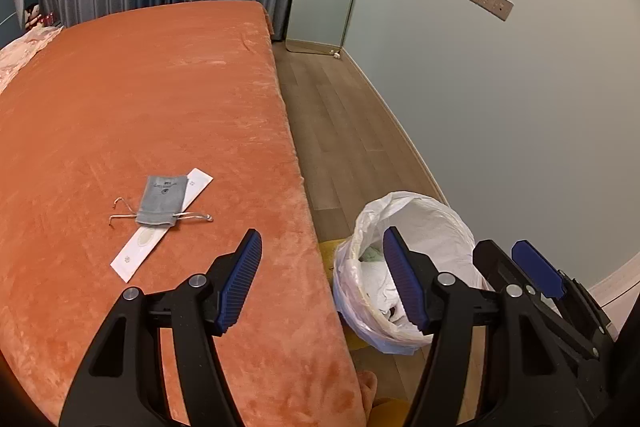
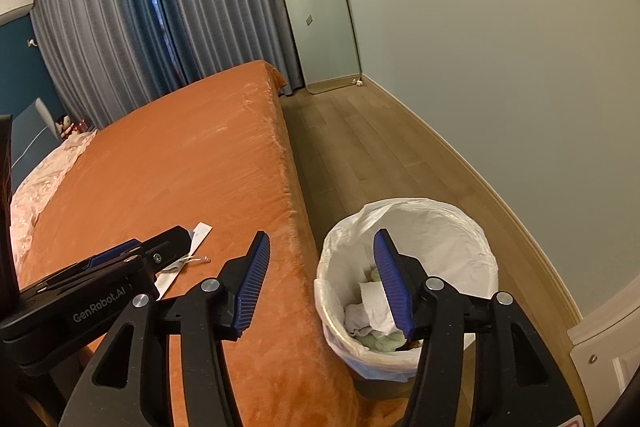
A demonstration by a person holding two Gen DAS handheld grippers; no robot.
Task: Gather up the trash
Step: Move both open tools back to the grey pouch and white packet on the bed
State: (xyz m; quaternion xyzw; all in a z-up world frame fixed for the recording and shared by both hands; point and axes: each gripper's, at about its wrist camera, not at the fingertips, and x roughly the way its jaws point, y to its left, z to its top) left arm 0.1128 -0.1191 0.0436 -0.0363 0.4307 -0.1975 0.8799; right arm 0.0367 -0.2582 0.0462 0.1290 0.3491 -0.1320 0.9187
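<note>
Both tongs are spread wide and hold nothing. The left gripper [image 1: 322,277] hangs over the bed's [image 1: 160,99] near edge, and the right gripper [image 2: 322,281] sits just beside it on its right, above the gap between bed and bin [image 2: 408,223]. Judging by what lies in the bin, part of the job looks done: crumpled white tissue [image 2: 372,307] and some pale green scraps rest at the bottom of the white liner, below and ahead of the right gripper's right finger. What looks to be left is on the bed, ahead and to the left of the left gripper: a long white paper strip [image 1: 160,227] with a small grey drawstring pouch [image 1: 162,199] lying across it, its cords trailing to either side. Whether the pouch counts as trash cannot be told. No other litter shows on the orange cover or the wood floor [image 2: 380,155]. The strip lies flat on plush fabric, so it will likely be awkward to pinch.
</note>
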